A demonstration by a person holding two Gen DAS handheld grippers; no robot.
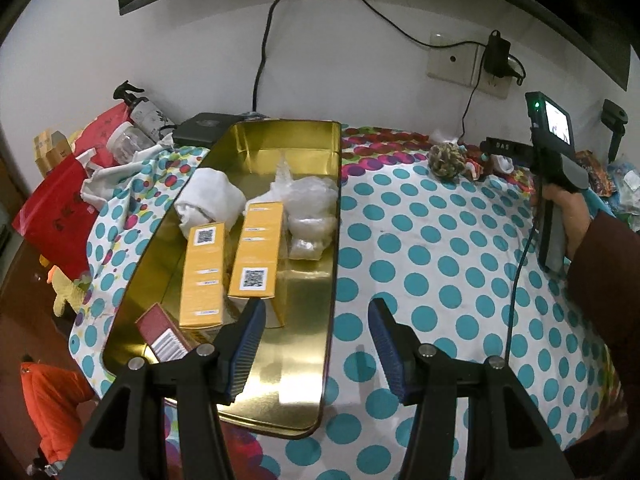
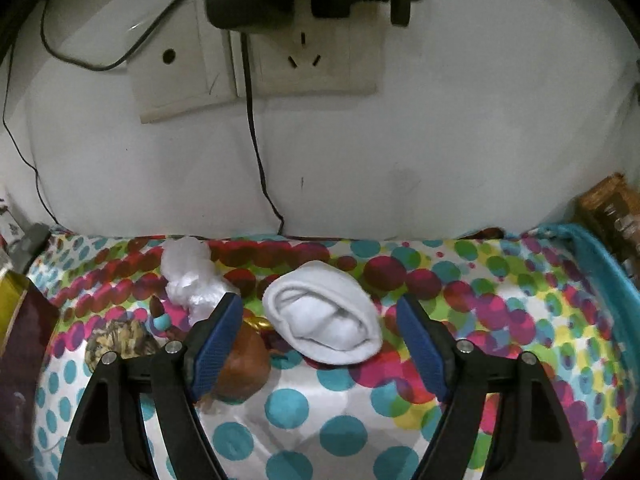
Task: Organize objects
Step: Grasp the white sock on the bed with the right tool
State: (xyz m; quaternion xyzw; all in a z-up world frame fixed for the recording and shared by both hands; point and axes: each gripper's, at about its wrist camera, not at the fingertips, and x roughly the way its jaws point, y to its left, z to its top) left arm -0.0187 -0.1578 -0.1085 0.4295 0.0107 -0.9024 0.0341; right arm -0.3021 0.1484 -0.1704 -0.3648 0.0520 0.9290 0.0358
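A gold tin tray (image 1: 308, 320) lies on the polka-dot cloth. It holds two yellow boxes (image 1: 202, 276), a rolled white cloth (image 1: 210, 200), clear plastic bags (image 1: 310, 208) and a dark red box (image 1: 164, 336). My left gripper (image 1: 316, 328) is open and empty over the tray's near right rim. In the right wrist view a rolled white sock (image 2: 324, 320) lies on the cloth near the wall. My right gripper (image 2: 320, 328) is open with the sock between its blue fingers (image 2: 420, 344), apart from them. A brown round object (image 2: 244, 364) sits behind the left finger.
A crumpled white plastic bag (image 2: 188, 276), a woven ball (image 2: 120, 340) and beads lie left of the sock. A blue basket rim (image 2: 600, 264) stands at right. Wall sockets (image 2: 256, 64) with cables are above. Bottles and red bags (image 1: 60, 208) crowd the table's left end.
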